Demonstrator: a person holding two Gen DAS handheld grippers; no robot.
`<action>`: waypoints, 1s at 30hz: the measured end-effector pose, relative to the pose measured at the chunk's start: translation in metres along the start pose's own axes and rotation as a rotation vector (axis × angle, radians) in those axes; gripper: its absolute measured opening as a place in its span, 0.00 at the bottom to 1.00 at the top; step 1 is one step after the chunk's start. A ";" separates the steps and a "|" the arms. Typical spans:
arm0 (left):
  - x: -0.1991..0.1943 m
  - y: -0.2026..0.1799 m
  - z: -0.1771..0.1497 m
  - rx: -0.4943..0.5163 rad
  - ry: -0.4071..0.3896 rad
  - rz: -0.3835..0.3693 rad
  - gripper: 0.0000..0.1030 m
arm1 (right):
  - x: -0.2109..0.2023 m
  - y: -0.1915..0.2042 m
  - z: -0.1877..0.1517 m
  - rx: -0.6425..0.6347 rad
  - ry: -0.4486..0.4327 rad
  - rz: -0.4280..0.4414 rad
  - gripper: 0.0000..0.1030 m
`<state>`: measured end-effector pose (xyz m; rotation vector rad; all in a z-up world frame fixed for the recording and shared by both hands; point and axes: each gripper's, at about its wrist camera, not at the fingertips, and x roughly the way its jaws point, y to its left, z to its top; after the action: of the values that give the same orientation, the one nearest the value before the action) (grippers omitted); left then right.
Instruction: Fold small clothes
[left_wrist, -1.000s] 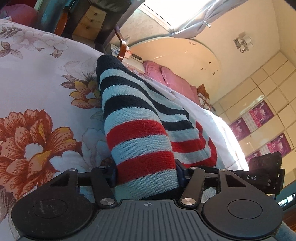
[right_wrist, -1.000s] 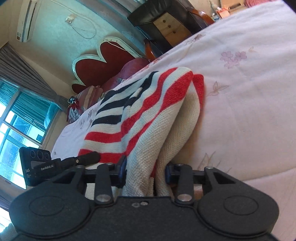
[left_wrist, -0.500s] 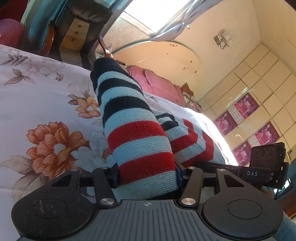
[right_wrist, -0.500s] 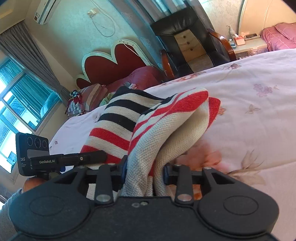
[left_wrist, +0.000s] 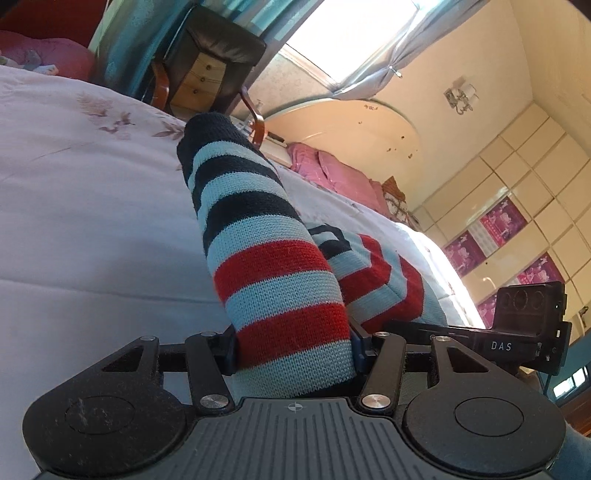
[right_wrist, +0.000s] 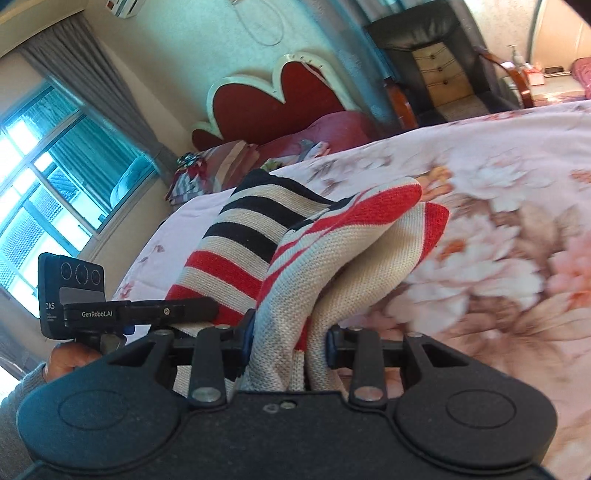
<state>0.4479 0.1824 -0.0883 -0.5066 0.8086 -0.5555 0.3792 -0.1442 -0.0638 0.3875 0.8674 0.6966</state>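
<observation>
Spread beneath everything, a floral bedsheet on the bed, with a heart-shaped red headboard and a dark armchair at the far edge. Raised over that sheet and strung between both tools, a striped knit garment in red, navy and pale bands, one bunched tube of it rising up the left view, a folded flap of it draping rightward in the right view. Left tongs pinching the striped tube at its base; right tongs pinching the gathered pale folds, closed tight on cloth.
</observation>
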 end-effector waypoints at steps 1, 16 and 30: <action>-0.007 0.010 -0.004 -0.006 0.000 0.004 0.52 | 0.009 0.006 -0.001 0.000 0.008 0.009 0.33; -0.028 0.082 -0.054 -0.143 -0.051 0.027 0.59 | 0.044 -0.015 -0.021 0.180 0.012 -0.030 0.60; -0.037 0.050 -0.037 0.013 -0.133 0.222 0.59 | 0.082 0.005 -0.004 -0.169 -0.007 -0.315 0.12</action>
<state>0.4114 0.2352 -0.1215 -0.4303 0.7232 -0.3184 0.4109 -0.0833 -0.1099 0.0977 0.8333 0.4717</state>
